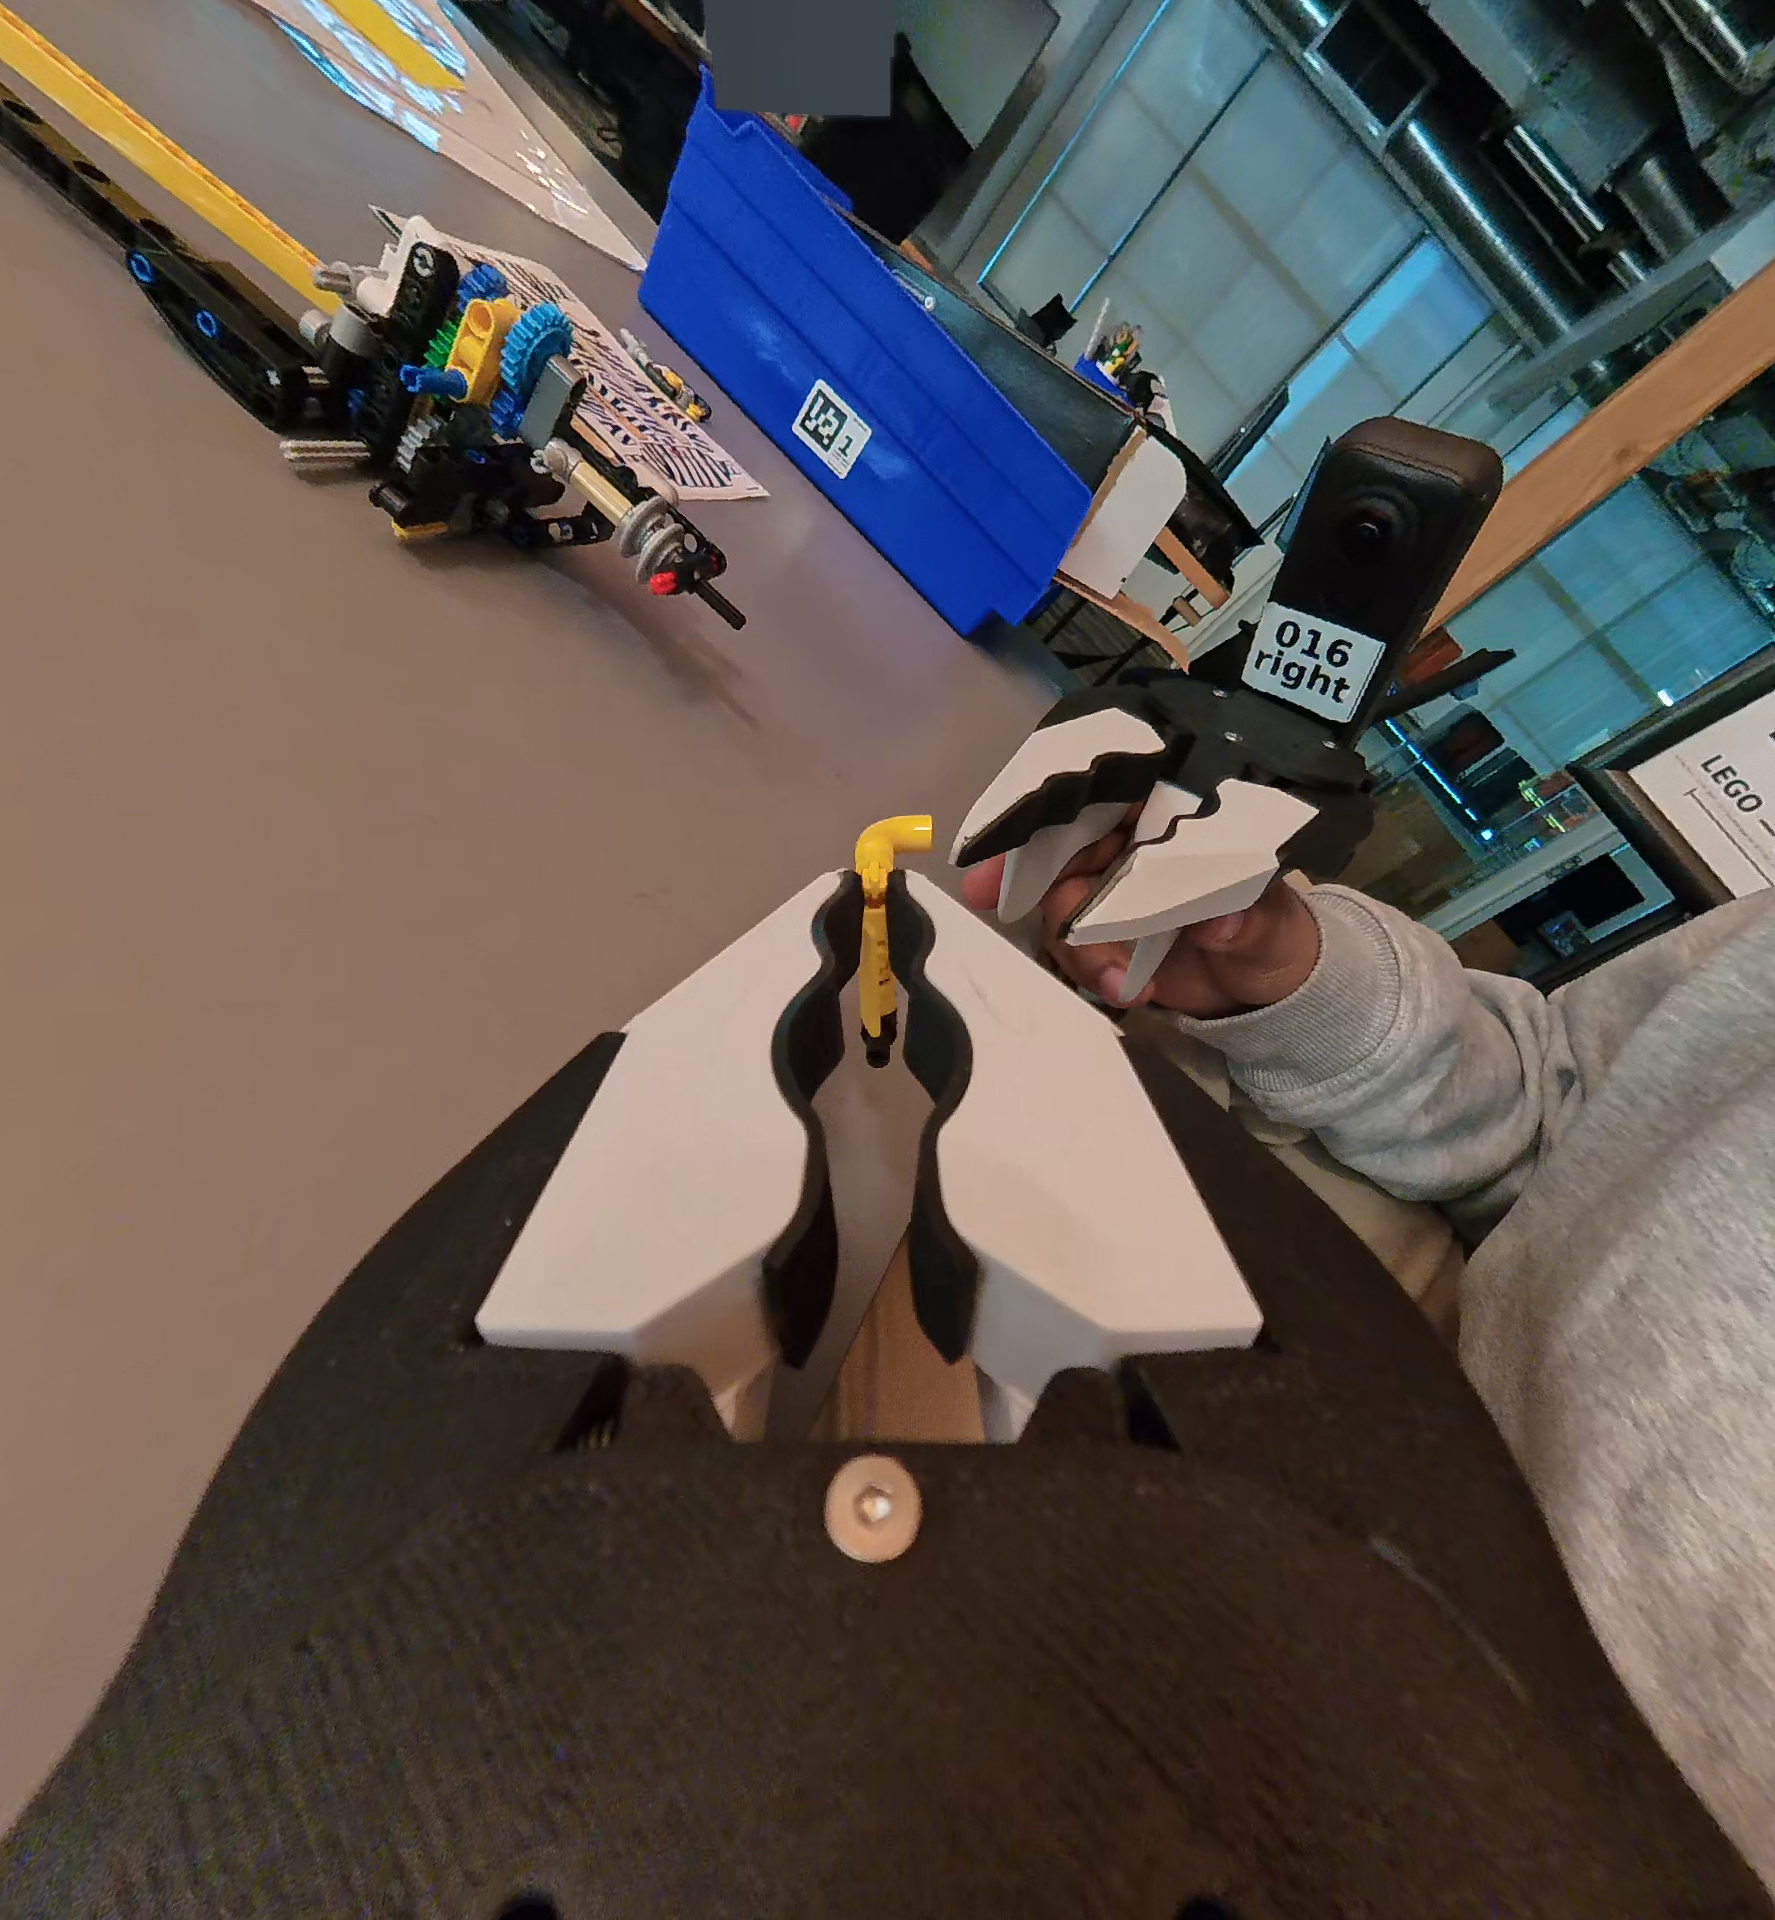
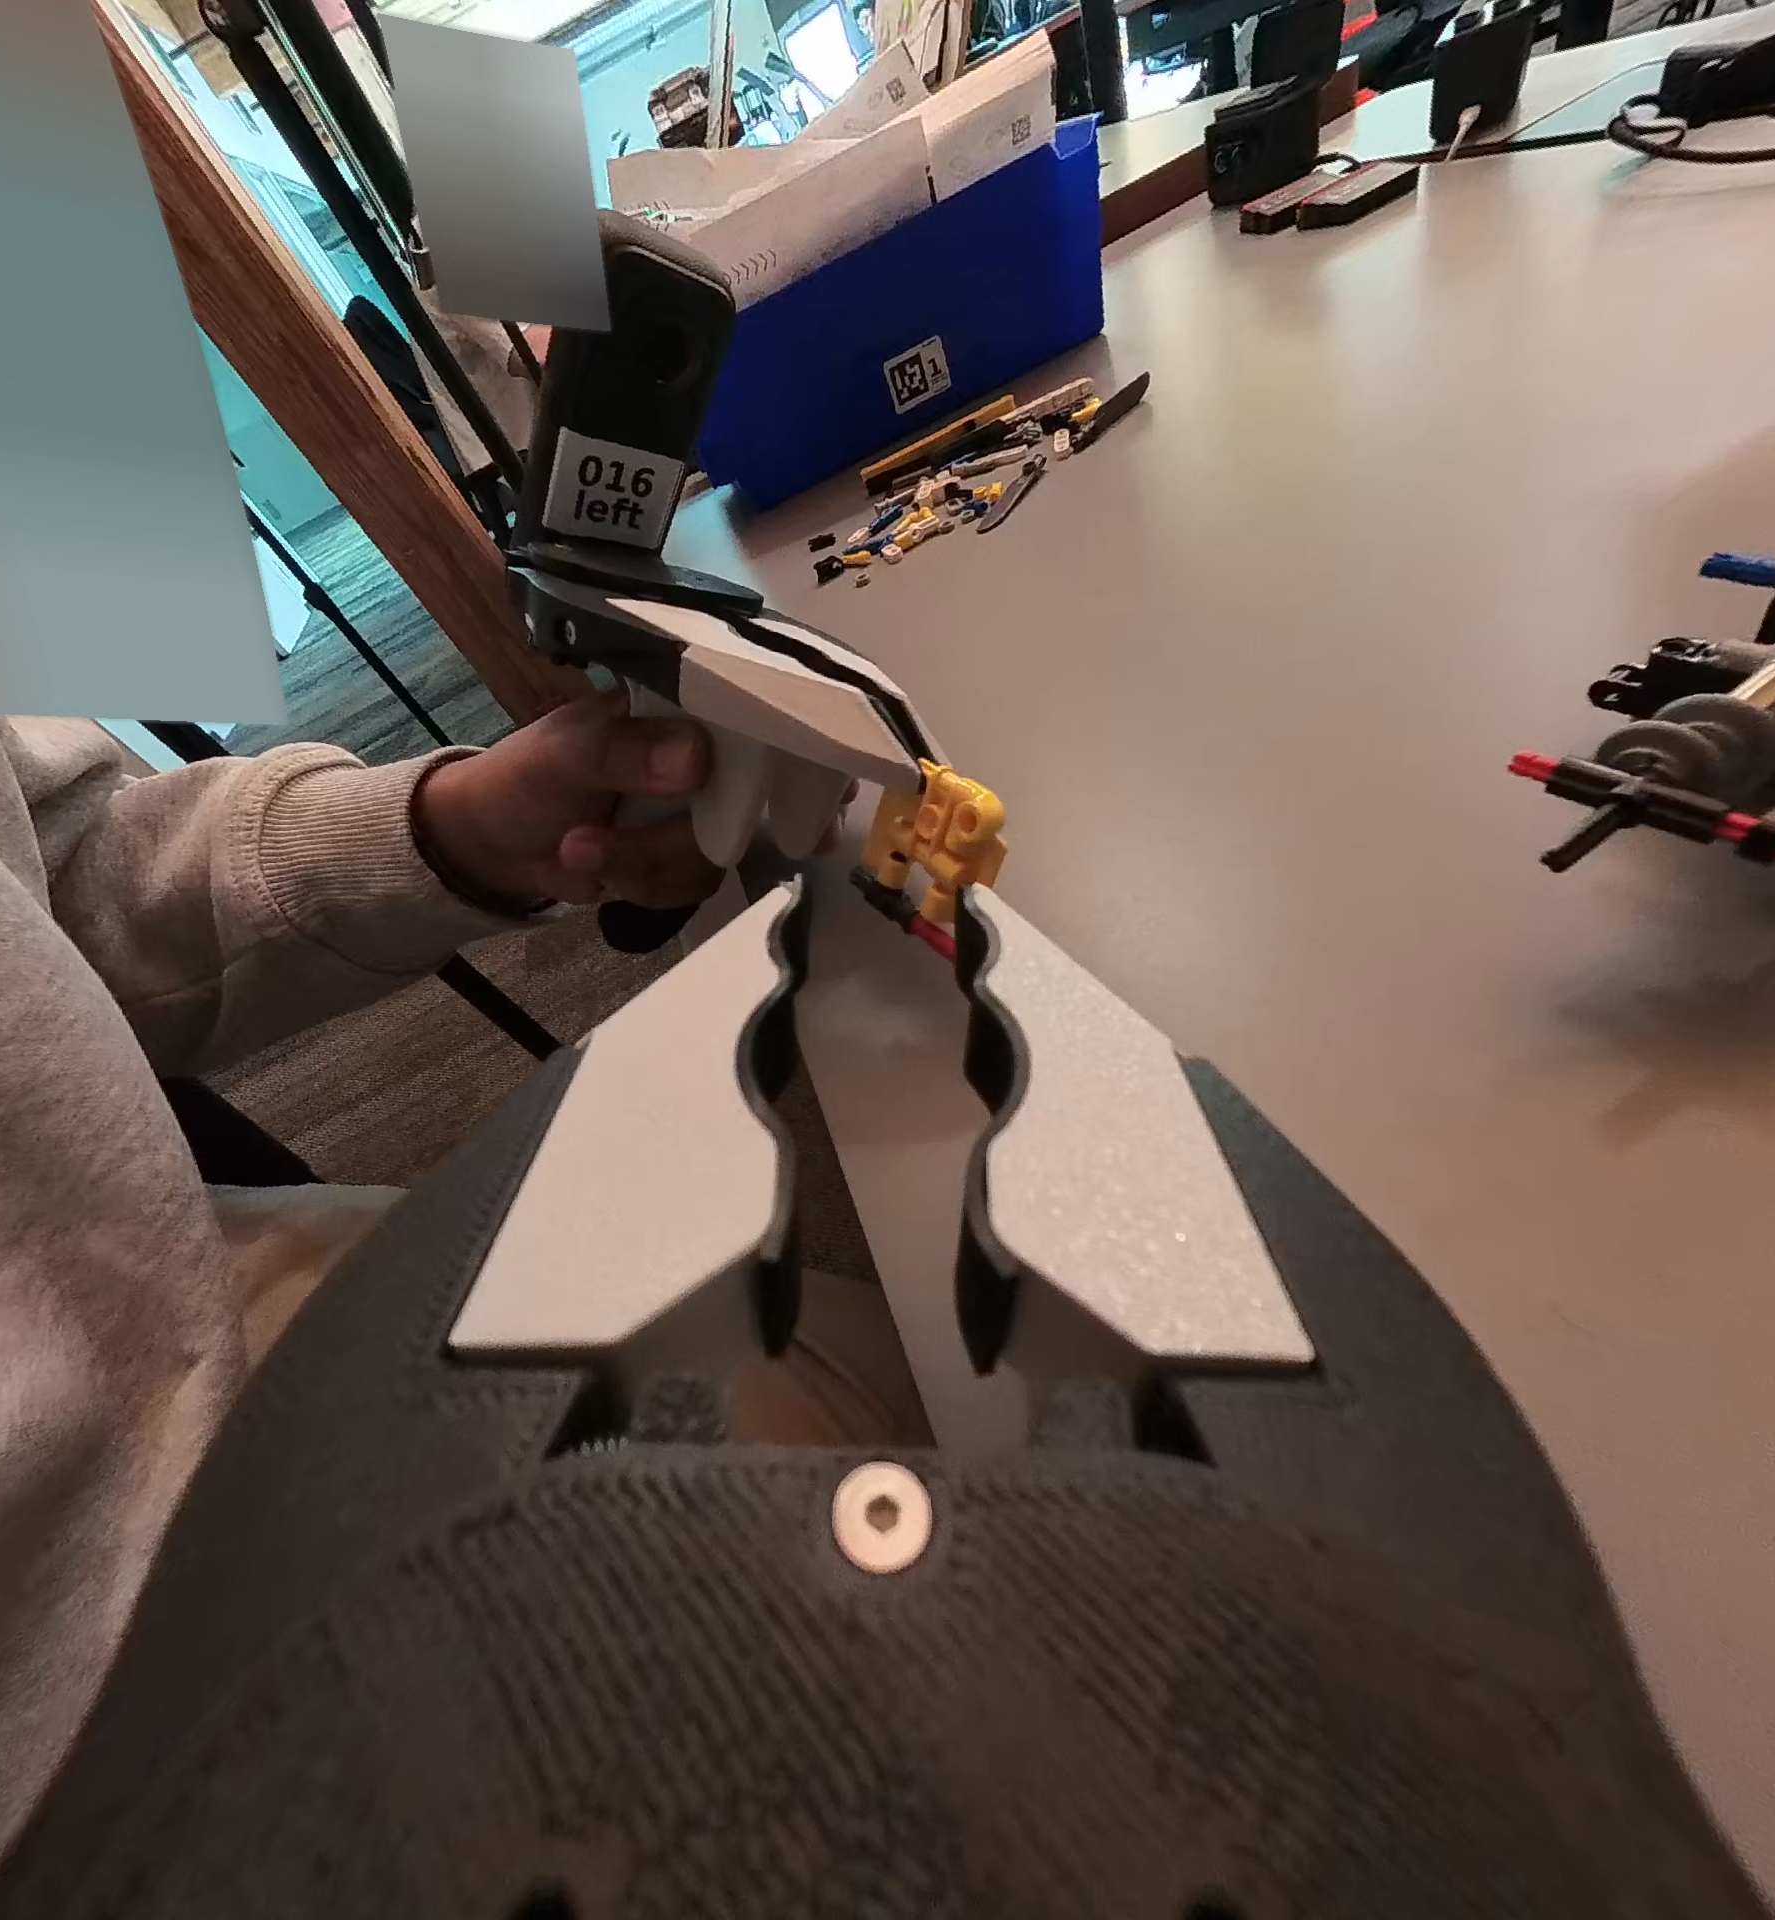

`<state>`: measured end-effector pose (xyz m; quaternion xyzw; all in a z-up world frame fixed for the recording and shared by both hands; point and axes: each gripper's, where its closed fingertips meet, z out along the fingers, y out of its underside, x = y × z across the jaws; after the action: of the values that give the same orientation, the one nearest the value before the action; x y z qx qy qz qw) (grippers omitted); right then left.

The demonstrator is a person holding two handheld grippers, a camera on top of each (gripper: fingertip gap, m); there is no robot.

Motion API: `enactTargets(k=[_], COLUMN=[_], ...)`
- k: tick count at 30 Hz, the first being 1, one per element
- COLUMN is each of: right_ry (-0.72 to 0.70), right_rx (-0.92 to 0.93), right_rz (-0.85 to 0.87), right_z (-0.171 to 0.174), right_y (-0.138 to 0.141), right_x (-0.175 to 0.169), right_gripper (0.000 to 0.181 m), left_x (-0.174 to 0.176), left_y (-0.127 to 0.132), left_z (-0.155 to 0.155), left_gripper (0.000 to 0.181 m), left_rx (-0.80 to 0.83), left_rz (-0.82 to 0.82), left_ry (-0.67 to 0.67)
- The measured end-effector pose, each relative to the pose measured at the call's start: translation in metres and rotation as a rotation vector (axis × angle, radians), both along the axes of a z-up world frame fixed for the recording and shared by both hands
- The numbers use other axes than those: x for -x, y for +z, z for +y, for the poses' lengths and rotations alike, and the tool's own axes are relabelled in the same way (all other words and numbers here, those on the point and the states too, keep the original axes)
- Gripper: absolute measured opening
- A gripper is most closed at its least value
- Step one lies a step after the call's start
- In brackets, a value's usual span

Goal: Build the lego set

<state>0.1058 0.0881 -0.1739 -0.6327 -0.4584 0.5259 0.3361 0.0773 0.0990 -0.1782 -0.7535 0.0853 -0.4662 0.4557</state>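
My left gripper point(image 1: 872, 883) is shut on a small yellow angled Lego connector point(image 1: 878, 935) and holds it above the grey table point(image 1: 343, 831). The same connector point(image 2: 940, 831) shows in the right wrist view at the left gripper's tip point(image 2: 909, 764). A thin red and black pin point(image 2: 914, 920) sits under the connector. The pin lies between the spread tips of my right gripper point(image 2: 883, 904) and touches one finger. My right gripper point(image 1: 1013, 894) is open, just right of the connector. The partly built Lego model point(image 1: 467, 416) stands on the table, farther off point(image 2: 1693, 727).
A blue bin point(image 1: 862, 364) stands at the table's far edge point(image 2: 914, 312). Several loose Lego pieces point(image 2: 956, 478) lie in front of it. A printed sheet point(image 1: 654, 436) lies beside the model. A long black and yellow beam point(image 1: 83, 156) runs behind it. The person's grey sleeve point(image 1: 1434, 1039) is close by. Only a small space, under 4 cm, lies between the two pairs of fingers. Left tips and right tips are each some 15 centimetres from the partly built Lego model point(image 1: 467, 416).
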Motion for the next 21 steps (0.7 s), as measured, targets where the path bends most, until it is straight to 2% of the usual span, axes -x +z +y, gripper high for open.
enactTargets(k=[12, 16, 21], right_ry=[-0.008, -0.058, -0.077], right_rx=[-0.005, -0.045, -0.029], right_rz=[-0.008, 0.043, 0.06], right_z=[0.001, 0.009, 0.014], right_y=[-0.001, 0.011, 0.014], right_x=[0.0, -0.004, -0.007], right_gripper=[0.026, 0.016, 0.017], left_x=[-0.001, 0.0, -0.001], left_y=[0.003, 0.01, 0.011], left_z=[-0.002, -0.006, -0.008], left_gripper=[0.003, 0.003, 0.003], left_rx=[-0.01, -0.022, -0.019], left_rz=[-0.015, -0.074, -0.09], left_ry=[-0.017, -0.046, -0.069])
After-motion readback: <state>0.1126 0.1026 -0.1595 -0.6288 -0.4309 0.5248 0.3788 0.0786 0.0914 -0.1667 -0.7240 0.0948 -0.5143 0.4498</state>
